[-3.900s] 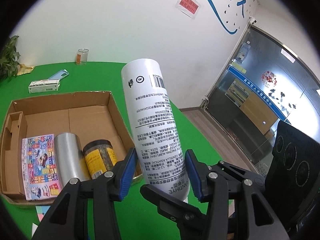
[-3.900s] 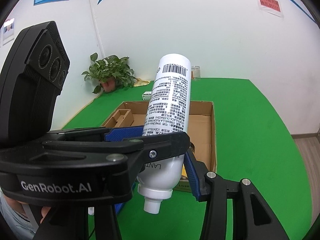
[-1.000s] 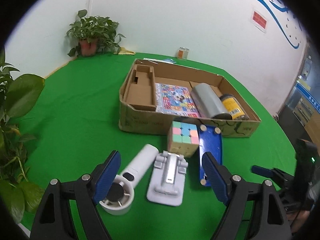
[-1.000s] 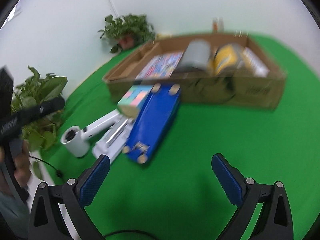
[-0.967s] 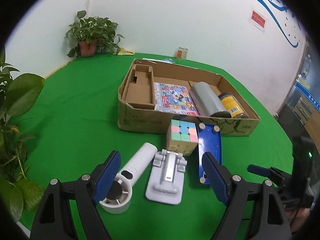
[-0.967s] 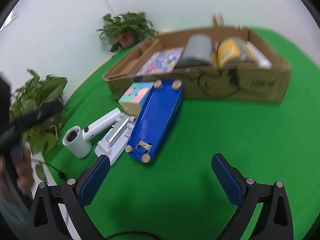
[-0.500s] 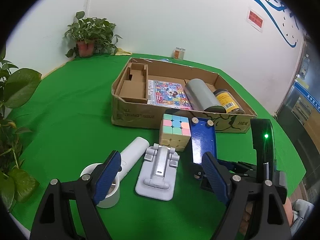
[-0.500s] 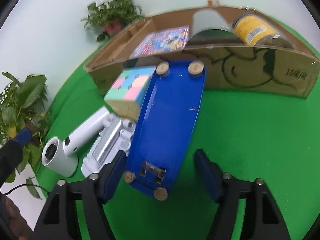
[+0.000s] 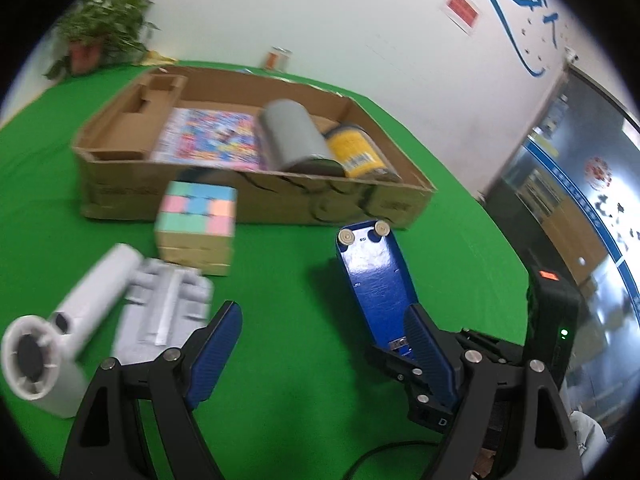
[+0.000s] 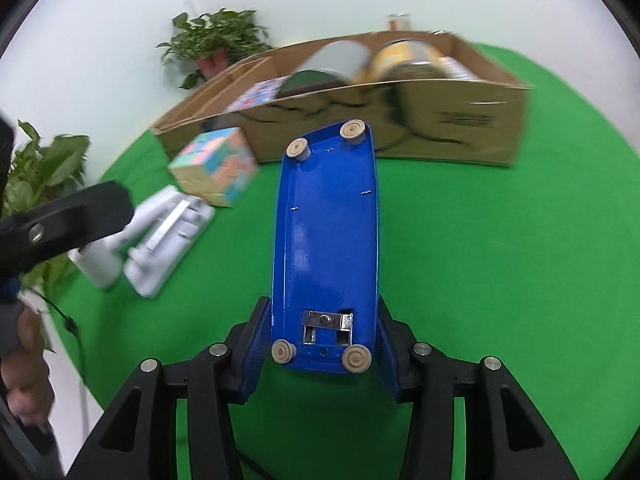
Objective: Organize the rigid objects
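My right gripper (image 10: 324, 344) is shut on the near end of a blue oblong device (image 10: 326, 232), underside up with round feet, lifted off the green table and tilted toward the cardboard box (image 10: 460, 120). In the left wrist view the blue device (image 9: 374, 280) shows at right with the right gripper (image 9: 420, 356) on it. My left gripper (image 9: 320, 352) is open and empty above the table. A pastel cube (image 9: 196, 224), a white stand (image 9: 164, 316) and a white handheld fan (image 9: 60, 344) lie in front of the box (image 9: 260, 204).
The box holds a colourful booklet (image 9: 208, 144), a grey cylinder (image 9: 294, 144), a yellow-labelled jar (image 9: 356, 154) and a cardboard insert (image 9: 156, 88). A potted plant (image 9: 100, 36) and a small glass jar (image 9: 278, 56) stand at the far table edge.
My right gripper has shut on the blue device and lifted it away from the cube to the right. My left gripper has swung right; it stays open.
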Tool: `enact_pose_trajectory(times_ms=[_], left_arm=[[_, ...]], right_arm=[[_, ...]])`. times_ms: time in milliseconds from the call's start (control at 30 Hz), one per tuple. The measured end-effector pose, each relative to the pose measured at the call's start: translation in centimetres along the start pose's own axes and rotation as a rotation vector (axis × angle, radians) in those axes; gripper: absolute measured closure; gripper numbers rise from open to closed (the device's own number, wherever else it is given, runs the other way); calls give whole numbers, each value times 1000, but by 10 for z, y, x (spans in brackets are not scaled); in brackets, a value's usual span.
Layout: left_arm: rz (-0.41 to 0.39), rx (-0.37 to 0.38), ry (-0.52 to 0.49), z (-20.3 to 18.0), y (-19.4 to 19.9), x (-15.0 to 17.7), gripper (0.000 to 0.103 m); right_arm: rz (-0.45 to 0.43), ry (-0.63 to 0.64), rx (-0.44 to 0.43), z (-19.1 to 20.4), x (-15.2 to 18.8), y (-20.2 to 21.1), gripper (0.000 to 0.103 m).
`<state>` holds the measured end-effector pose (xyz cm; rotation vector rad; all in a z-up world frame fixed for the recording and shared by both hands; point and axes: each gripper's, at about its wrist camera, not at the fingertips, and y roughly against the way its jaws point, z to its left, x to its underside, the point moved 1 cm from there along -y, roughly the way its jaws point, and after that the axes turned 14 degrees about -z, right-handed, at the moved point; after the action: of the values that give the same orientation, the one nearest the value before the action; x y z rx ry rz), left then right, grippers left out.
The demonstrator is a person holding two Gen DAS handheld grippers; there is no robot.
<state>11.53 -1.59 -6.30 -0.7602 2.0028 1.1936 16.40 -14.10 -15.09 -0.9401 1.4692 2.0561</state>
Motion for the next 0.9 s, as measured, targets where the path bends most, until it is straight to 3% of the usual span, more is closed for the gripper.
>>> enact_pose_trajectory(times_ms=[233,300,367,433,500,600,767,900], left_arm=[[54,108,-22,-32,-40,4,20],[69,113,-12,-32,-51,2,20],[81,111,3,-31,-58,0,20],[89,107,24,-27,-63,-3,20],[95,104,36,-25,-65,-5,20],[105,105,52,-21,-65,-5,20],[146,131,78,-26,-75,1,20],[182,167,109,-32,-86,1,20]], right_arm=[[-39,210,253,-42,6,23,58],[-45,263,277,-43,7,24,57],[-75,306,245,-36,10,26,52],[-117,279,164,-35,11,35,19],[-160,226,134,-38,10,42,11],[-198,127,107,-57,6,51,11],[-157,-48,42,-84,3,36,11],[-123,-153,-10,-89,4,17,38]])
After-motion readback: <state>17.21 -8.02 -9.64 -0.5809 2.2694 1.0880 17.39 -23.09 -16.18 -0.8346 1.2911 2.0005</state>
